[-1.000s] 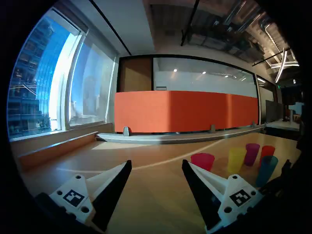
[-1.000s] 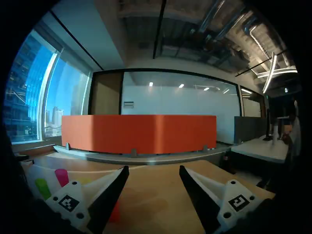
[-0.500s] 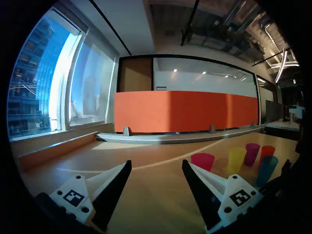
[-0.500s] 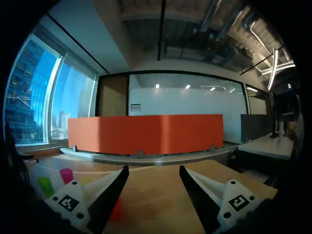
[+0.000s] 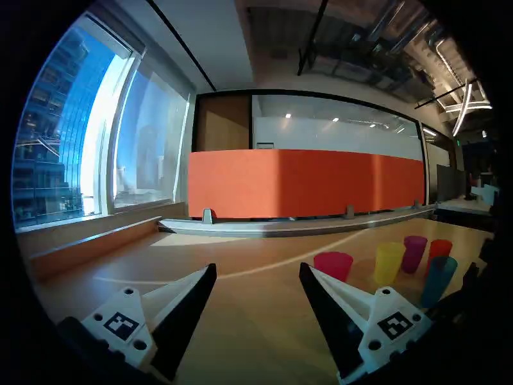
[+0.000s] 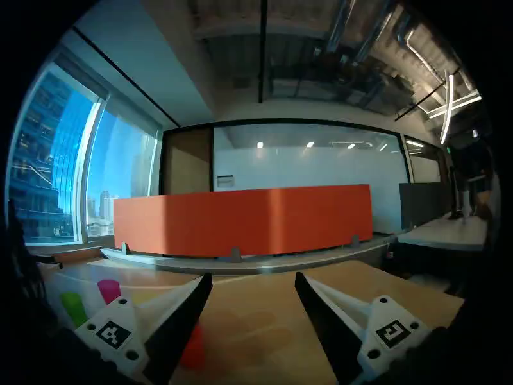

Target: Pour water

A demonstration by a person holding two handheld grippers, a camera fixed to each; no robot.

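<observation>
Left gripper view: pink cup [image 5: 333, 264] upright, teal cup [image 5: 438, 280] perhaps leaning

an office: orange desk divider [image 5: 301, 183], glass-walled room [image 6: 308, 160], high-rise window [image 5: 58, 141].

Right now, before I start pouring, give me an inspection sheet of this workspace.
Surface: wooden table, sunlit.
Job's things: pink cup, yellow cup, purple cup, red cup, teal cup, all upright, grouped together.
Clutter: nothing seen.
Grippers: left hand-held gripper open, empty; right hand-held gripper open, empty.
Cables: nothing seen.
Surroundings: orange divider at the table's far edge, window.
</observation>
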